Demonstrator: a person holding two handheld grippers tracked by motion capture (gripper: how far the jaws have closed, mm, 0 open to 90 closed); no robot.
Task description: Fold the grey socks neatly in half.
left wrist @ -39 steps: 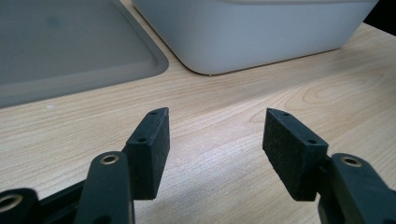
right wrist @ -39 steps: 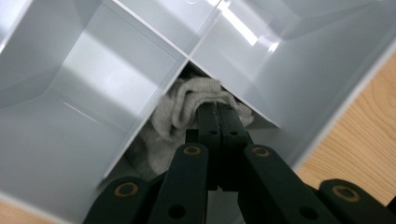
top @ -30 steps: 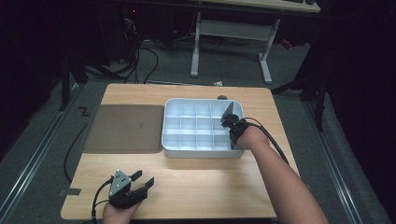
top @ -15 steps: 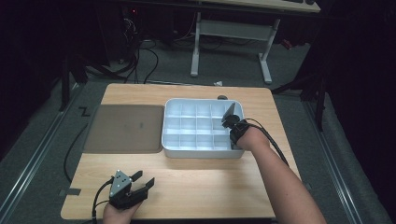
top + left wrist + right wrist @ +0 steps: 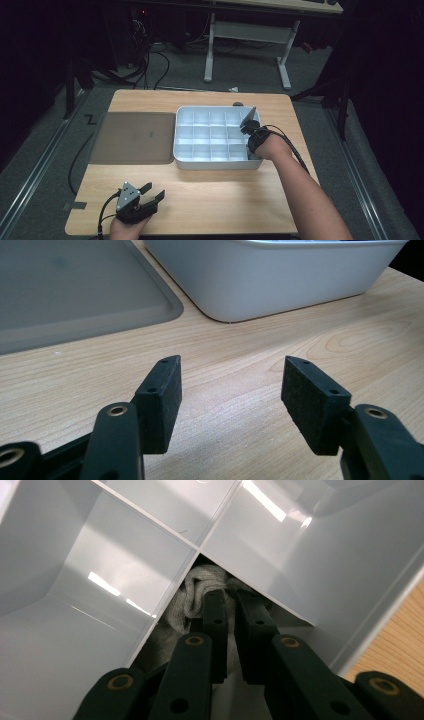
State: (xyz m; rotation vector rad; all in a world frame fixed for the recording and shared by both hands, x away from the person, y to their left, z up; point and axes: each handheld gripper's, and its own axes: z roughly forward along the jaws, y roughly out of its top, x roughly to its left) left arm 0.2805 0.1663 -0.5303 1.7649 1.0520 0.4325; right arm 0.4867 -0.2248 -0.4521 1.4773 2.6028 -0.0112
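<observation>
Right gripper point(image 5: 227, 597) dug into a bin point(image 5: 125, 580) compartment, jaws pinched narrow on grey cloth point(image 5: 197, 587) bunched right at the tips; could snag the divider just beside; might slip free if yanked.

A dim room with grey carpet floor point(image 5: 45, 150), tangled cables point(image 5: 150, 60) and a white-legged desk point(image 5: 250, 35) behind.
</observation>
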